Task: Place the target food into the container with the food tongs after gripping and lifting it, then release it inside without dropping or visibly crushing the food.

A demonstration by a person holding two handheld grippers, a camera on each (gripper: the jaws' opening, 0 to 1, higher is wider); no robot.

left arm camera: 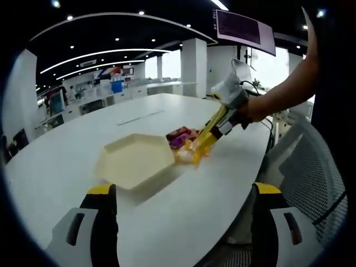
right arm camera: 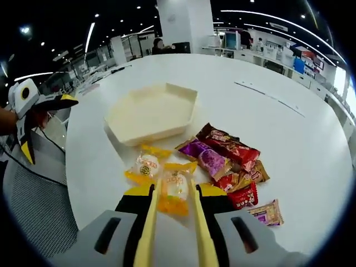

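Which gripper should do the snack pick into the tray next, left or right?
Right. Its tongs already straddle a yellow-wrapped snack beside the tray. The left gripper hangs open, well back from the snacks.

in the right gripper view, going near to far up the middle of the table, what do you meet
yellow tongs held in the right gripper → yellow-wrapped snack between the tong tips → second yellow-wrapped snack → empty cream hexagonal container → bare white table

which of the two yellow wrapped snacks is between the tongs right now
The yellow-wrapped snack nearest the right gripper, lying between the two yellow tongs. The other yellow snack lies beyond it, closer to the cream container, outside the tongs.
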